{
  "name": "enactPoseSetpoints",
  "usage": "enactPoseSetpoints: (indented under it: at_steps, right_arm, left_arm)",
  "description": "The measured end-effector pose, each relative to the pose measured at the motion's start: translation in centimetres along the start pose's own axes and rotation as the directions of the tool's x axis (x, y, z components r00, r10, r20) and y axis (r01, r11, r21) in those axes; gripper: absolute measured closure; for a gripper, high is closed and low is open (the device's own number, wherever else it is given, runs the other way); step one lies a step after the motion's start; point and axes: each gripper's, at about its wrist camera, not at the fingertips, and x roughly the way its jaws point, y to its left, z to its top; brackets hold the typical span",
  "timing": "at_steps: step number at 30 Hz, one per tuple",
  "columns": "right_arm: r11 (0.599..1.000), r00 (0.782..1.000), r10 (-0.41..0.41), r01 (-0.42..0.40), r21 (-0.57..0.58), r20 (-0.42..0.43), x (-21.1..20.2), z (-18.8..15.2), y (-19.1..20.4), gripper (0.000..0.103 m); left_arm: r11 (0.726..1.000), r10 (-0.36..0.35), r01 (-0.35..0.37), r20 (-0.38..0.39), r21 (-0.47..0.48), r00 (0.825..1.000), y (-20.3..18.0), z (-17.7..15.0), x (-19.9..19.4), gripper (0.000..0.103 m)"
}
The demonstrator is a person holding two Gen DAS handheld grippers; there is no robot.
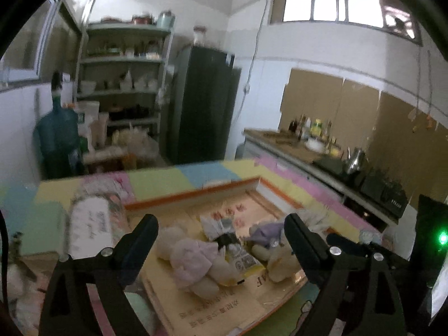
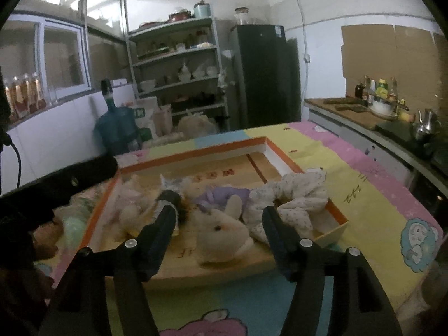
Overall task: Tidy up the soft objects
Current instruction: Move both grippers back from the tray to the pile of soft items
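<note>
- Right gripper (image 2: 219, 225) hovers at the near edge of the shallow cardboard box (image 2: 193, 151), fingers spread wide, nothing between them; the plush rabbit (image 2: 221, 232) lies just beyond the tips.
- Left gripper (image 1: 221, 233) likewise wide apart and empty, over the near left part of the same box.
- Risk: closing on the rabbit's ear alone could let it slip out, or drag the patterned cloth (image 2: 294, 196) beside it (the cloth already hangs over the right rim).
- Risk: both grippers work the same pile, so they could knock together.
- Box contents, near to far: rabbit, a pale lilac plush (image 1: 190, 257) on the left, a yellow packet (image 1: 240, 263), a purple-dressed toy (image 2: 221, 196); far half bare.
- Box sits on a pastel mat (image 2: 364, 184).
- A printed roll or bundle (image 1: 95, 224) lies outside the box, to its left.
</note>
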Motion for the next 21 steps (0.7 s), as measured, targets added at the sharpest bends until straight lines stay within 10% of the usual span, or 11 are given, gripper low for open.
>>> enactPoseSetpoints:
  at_steps: [21]
  right_arm:
    - [0.944, 0.947, 0.32, -0.321, -0.073, -0.027, -3.3, -2.2, 17.3, 0.029]
  left_arm:
    - [0.944, 0.329, -0.328, 0.123, -0.024, 0.936, 13.9, -3.0, -17.1, 0.011]
